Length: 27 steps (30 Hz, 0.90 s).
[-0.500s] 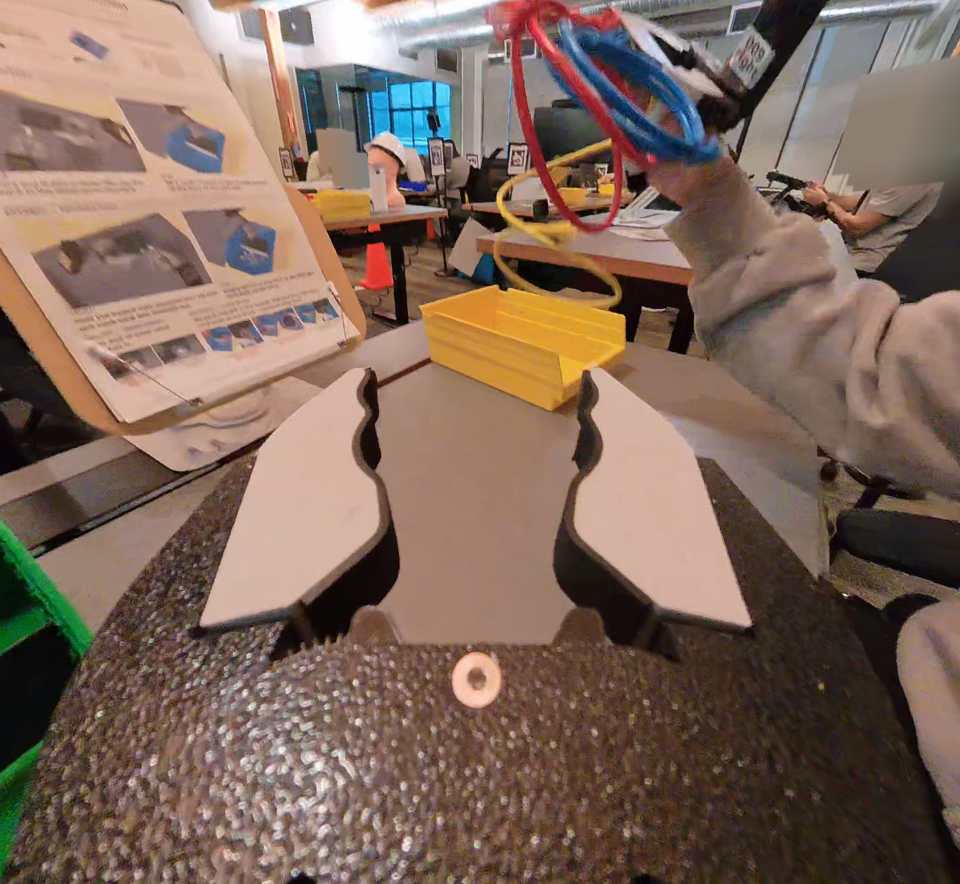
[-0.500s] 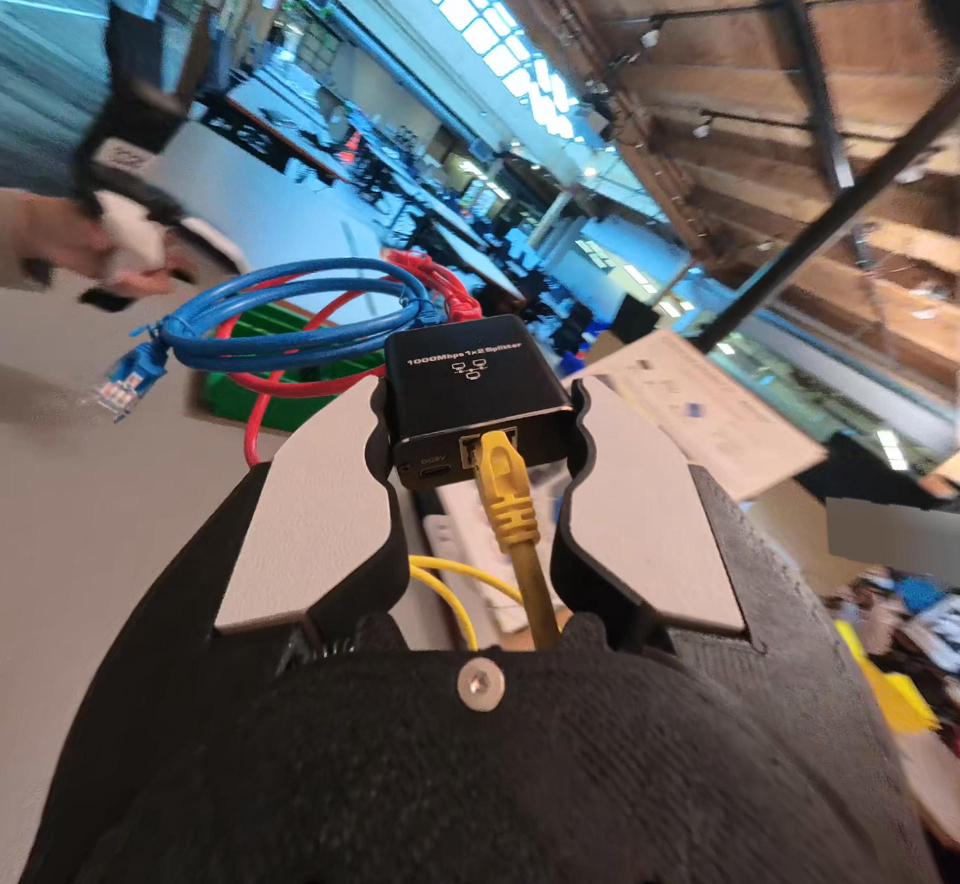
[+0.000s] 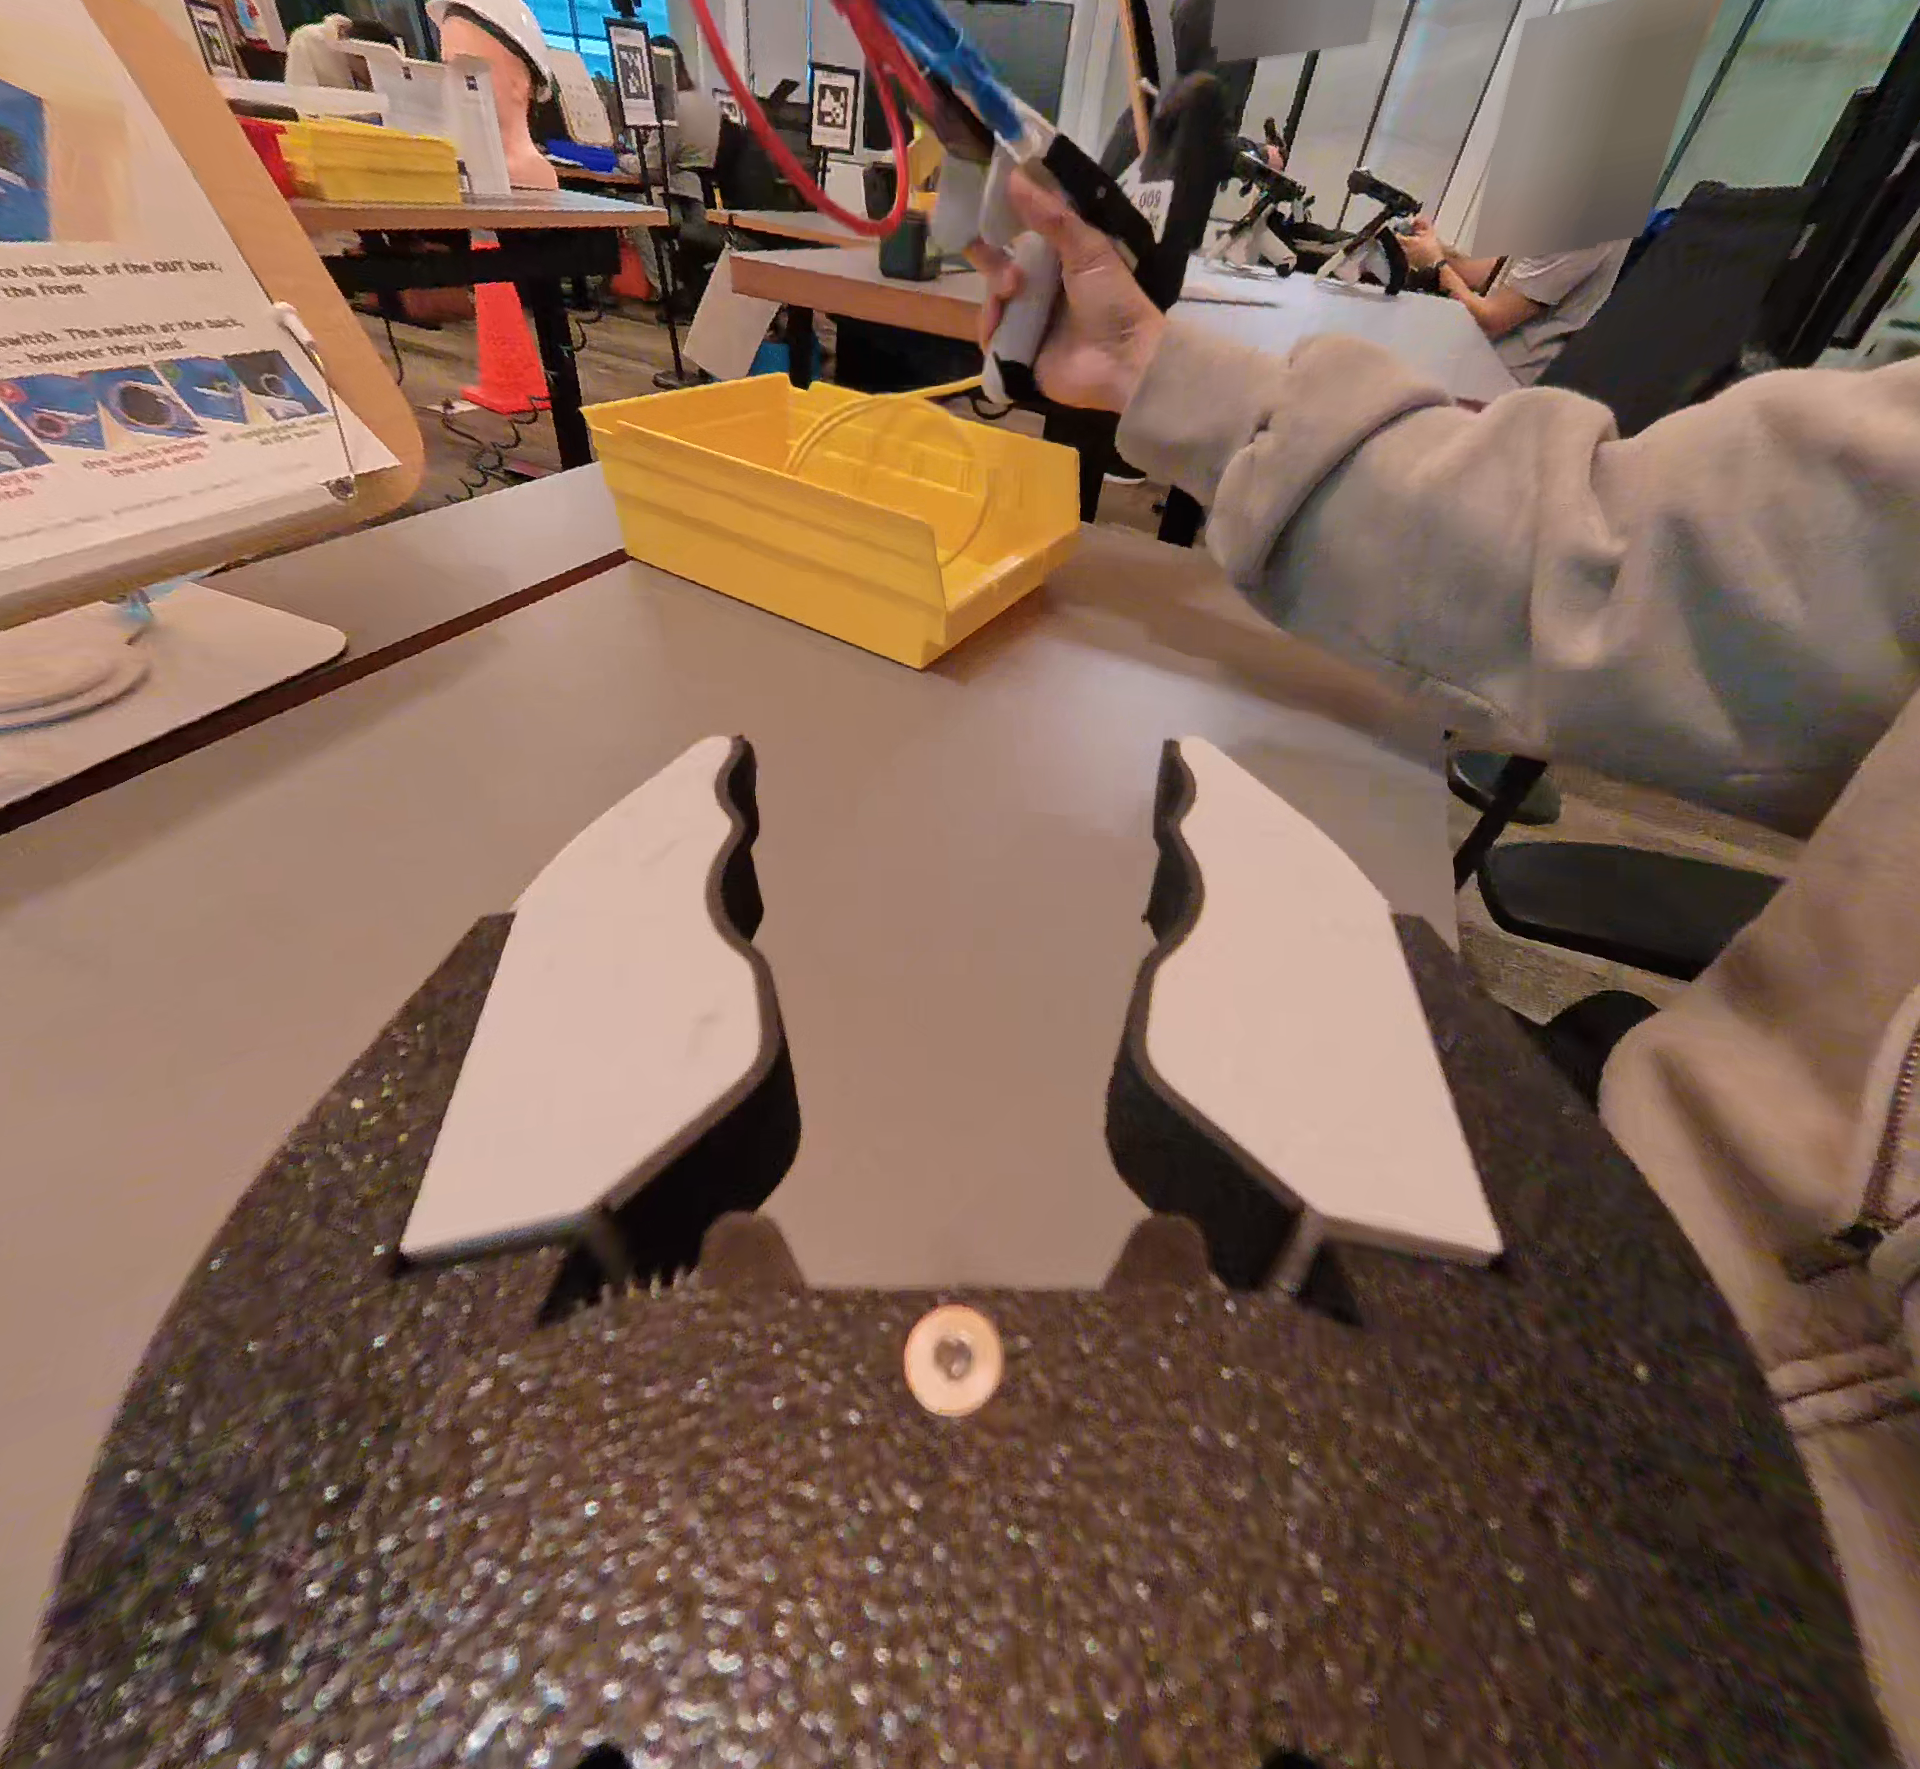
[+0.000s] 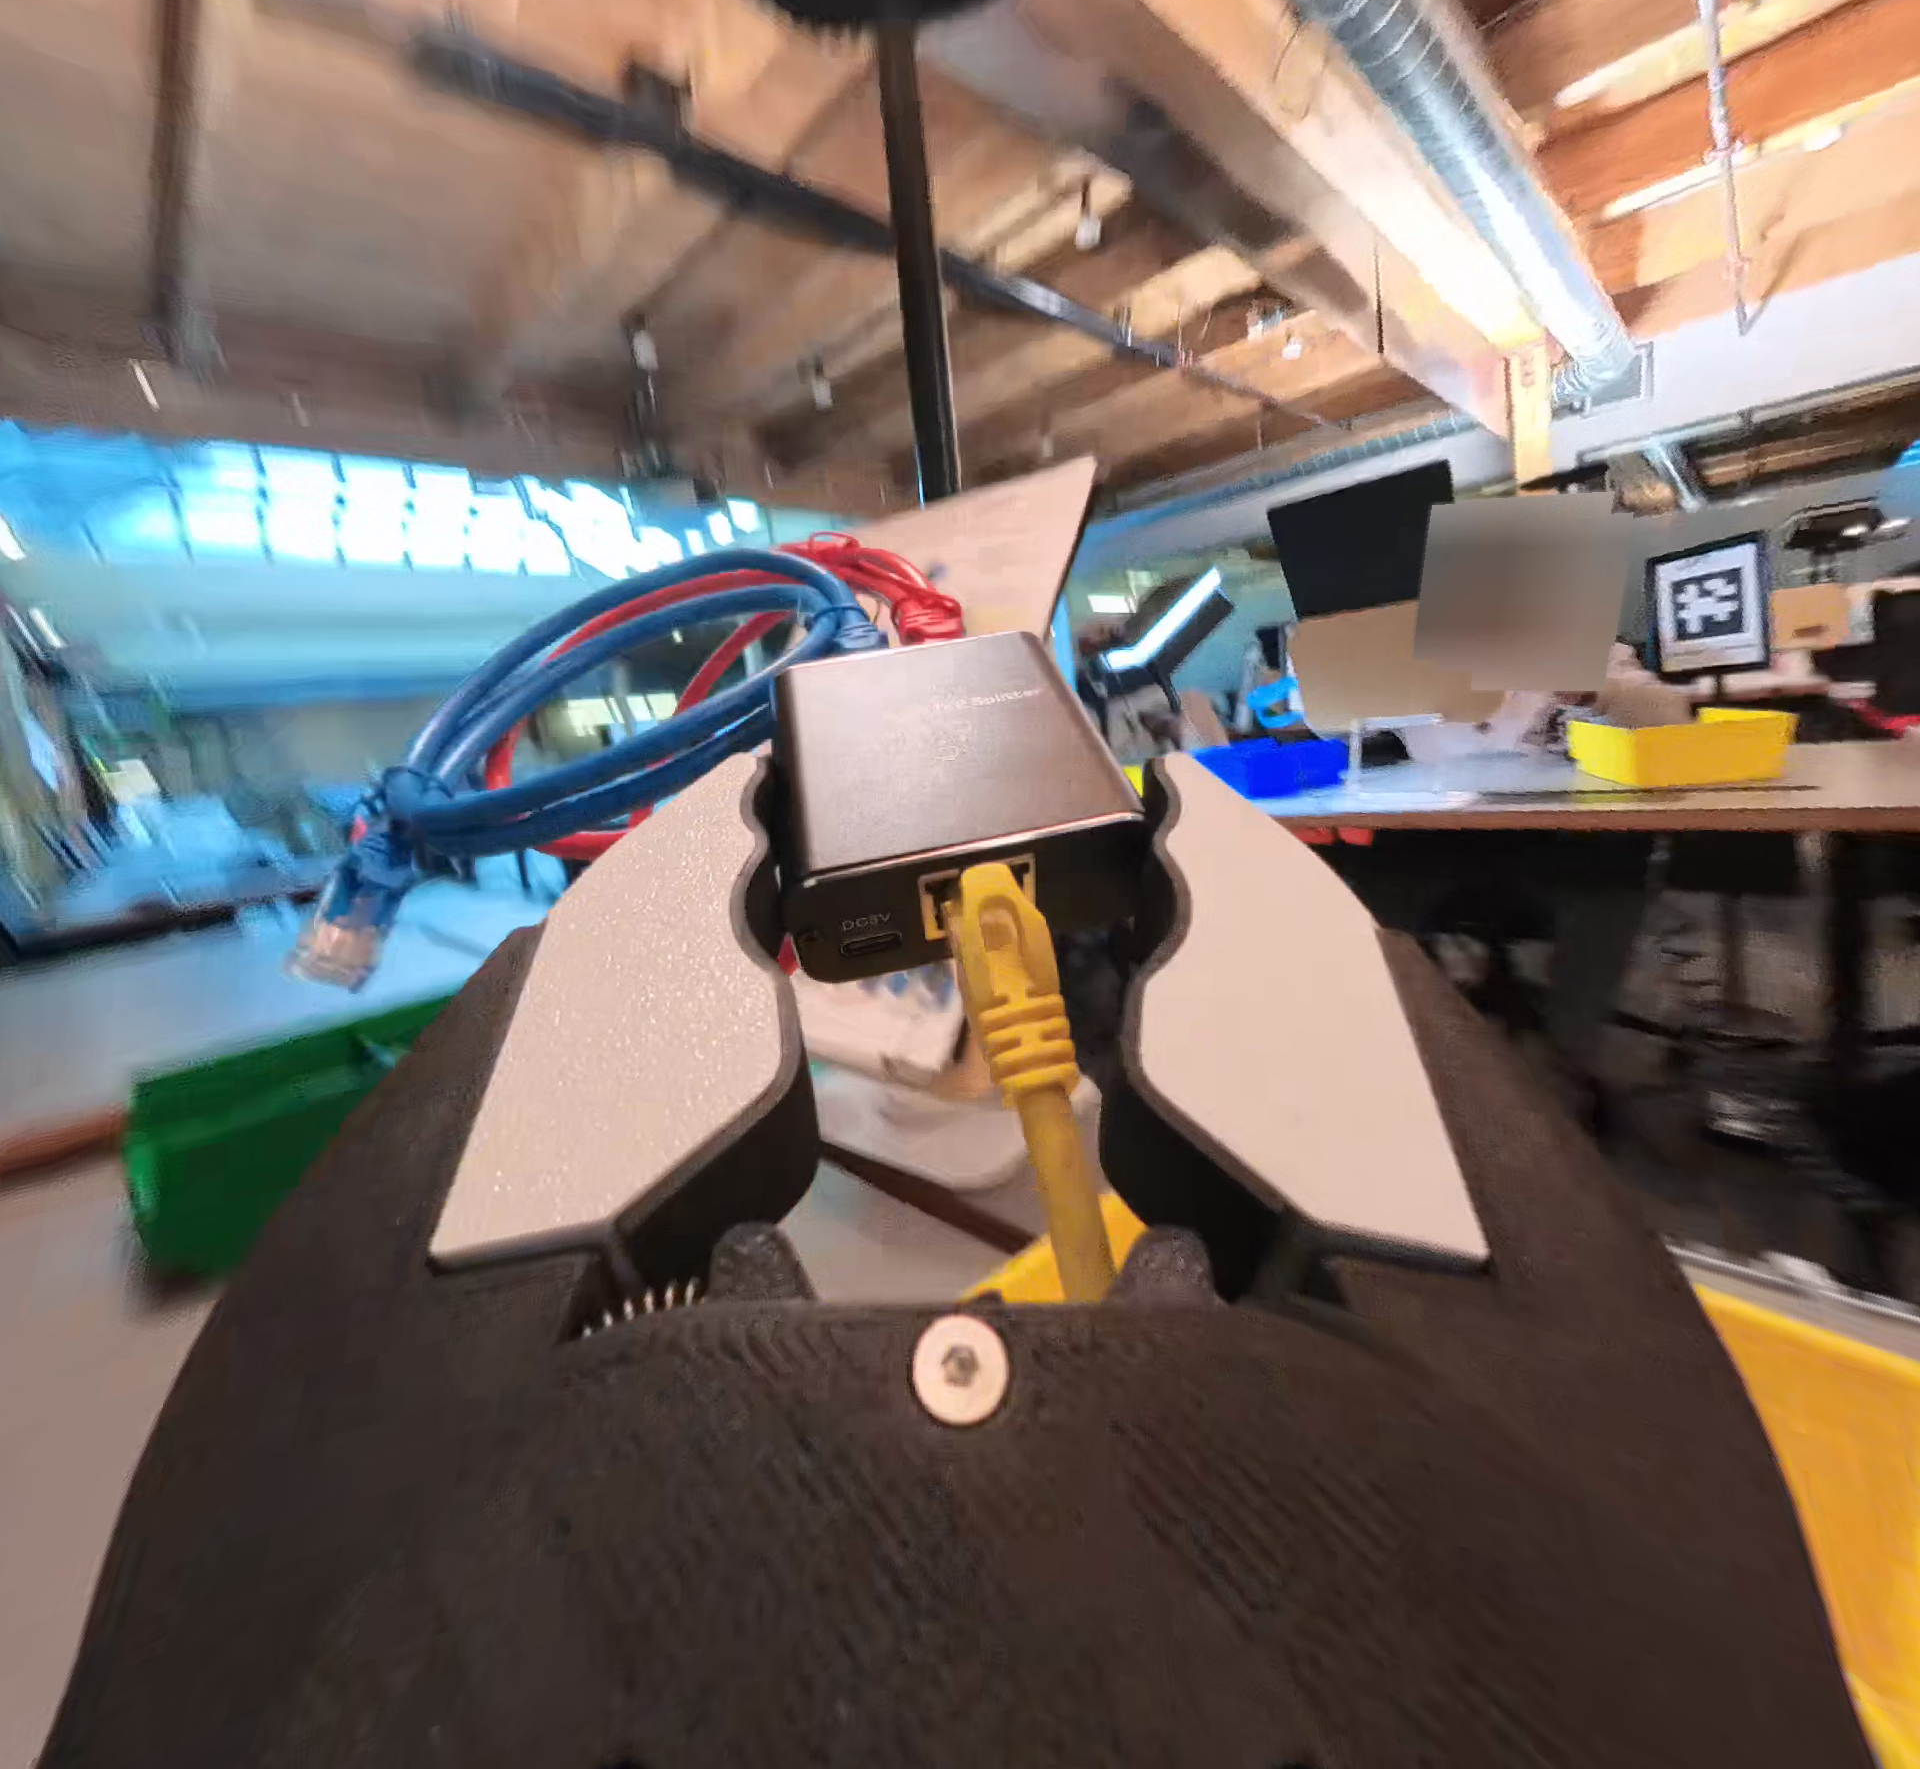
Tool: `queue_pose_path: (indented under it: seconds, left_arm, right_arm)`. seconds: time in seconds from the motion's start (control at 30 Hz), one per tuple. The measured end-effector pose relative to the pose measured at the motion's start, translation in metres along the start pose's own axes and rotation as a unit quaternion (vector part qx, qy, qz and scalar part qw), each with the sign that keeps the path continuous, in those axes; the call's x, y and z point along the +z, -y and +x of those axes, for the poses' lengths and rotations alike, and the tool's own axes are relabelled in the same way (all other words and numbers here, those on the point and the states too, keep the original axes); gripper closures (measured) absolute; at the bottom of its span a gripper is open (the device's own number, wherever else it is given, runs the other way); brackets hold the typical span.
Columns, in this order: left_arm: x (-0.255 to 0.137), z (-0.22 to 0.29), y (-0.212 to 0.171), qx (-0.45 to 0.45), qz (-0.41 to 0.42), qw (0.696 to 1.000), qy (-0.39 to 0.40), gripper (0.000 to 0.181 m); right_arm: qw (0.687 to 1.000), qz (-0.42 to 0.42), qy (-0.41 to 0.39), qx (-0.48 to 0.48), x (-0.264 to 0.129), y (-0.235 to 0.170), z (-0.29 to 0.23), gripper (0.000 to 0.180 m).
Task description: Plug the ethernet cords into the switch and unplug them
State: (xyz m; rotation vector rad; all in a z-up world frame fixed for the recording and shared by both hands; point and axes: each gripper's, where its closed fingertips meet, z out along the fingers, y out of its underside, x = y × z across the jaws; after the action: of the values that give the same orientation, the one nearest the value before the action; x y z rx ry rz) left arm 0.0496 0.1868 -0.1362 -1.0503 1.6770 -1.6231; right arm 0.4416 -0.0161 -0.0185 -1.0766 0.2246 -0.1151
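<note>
- A stand with printed sheets (image 3: 156,348) rises at the left of the grey table (image 3: 312,888).
- The left gripper (image 3: 954,846) hovers above the table, jaws wide apart and empty.
- A yellow bin (image 3: 831,524) sits beyond it.
- The right gripper (image 4: 956,815), raised in a hand (image 3: 1081,306), clamps the black switch (image 4: 935,763).
- A yellow cord (image 4: 1018,992) is plugged into its near face; blue cord (image 4: 582,743) and red cord (image 4: 883,587) coils hang off its far end.

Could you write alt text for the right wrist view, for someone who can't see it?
The right claw grips a small black switch with a yellow cord plugged into its near face. Blue and red cords loop behind it.
</note>
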Motion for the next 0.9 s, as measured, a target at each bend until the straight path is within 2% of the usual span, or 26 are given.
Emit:
queue_pose_path:
  seconds: [0.1,0.23,0.33,0.4,0.47,0.53,0.6,0.63,0.7,0.73,0.77,0.83,0.9]
  left_arm:
    - [0.002,0.006,-0.002,-0.005,-0.007,1.000,-0.008,0.108]
    - [0.002,0.010,-0.012,0.006,-0.035,0.999,-0.007,0.108]
    - [-0.002,0.008,-0.018,0.018,-0.052,0.998,0.000,0.108]
    - [-0.004,0.007,-0.020,0.021,-0.054,0.998,0.000,0.108]
    - [-0.003,0.006,-0.021,0.013,-0.048,0.999,-0.005,0.109]
    - [0.000,0.006,-0.018,-0.001,-0.032,0.999,-0.014,0.110]
    - [0.004,0.008,-0.014,-0.015,-0.019,0.999,-0.025,0.111]
    - [0.006,0.010,-0.013,-0.018,-0.016,0.999,-0.030,0.111]
    - [0.009,0.015,-0.013,-0.011,-0.019,0.999,-0.036,0.111]
    - [0.010,0.016,-0.016,-0.005,-0.028,0.999,-0.035,0.110]
    - [0.011,0.016,-0.019,0.000,-0.039,0.999,-0.032,0.110]
    - [0.011,0.018,-0.026,0.011,-0.063,0.998,-0.025,0.108]
    - [0.010,0.020,-0.032,0.022,-0.083,0.996,-0.020,0.106]
  right_arm:
    - [0.992,0.092,0.015,0.088,0.002,0.011,0.000,0.113]
    - [0.987,0.100,-0.059,0.113,-0.002,0.000,0.030,0.113]
    - [0.980,0.039,-0.165,0.105,-0.028,-0.029,0.057,0.113]
    - [0.967,-0.018,-0.246,0.065,-0.050,-0.047,0.066,0.113]
    - [0.942,-0.075,-0.327,0.023,-0.072,-0.064,0.069,0.113]
    - [0.903,-0.128,-0.409,-0.016,-0.093,-0.081,0.073,0.113]
    - [0.873,-0.183,-0.449,-0.048,-0.103,-0.096,0.073,0.113]
    - [0.868,-0.211,-0.446,-0.050,-0.101,-0.107,0.072,0.113]
    - [0.877,-0.275,-0.391,-0.040,-0.085,-0.133,0.061,0.116]
    - [0.875,-0.302,-0.377,-0.038,-0.081,-0.142,0.058,0.111]
    - [0.876,-0.319,-0.360,-0.047,-0.077,-0.144,0.056,0.110]
    - [0.900,-0.315,-0.296,-0.060,-0.058,-0.135,0.042,0.116]
    - [0.907,-0.345,-0.236,-0.044,-0.050,-0.125,0.026,0.110]
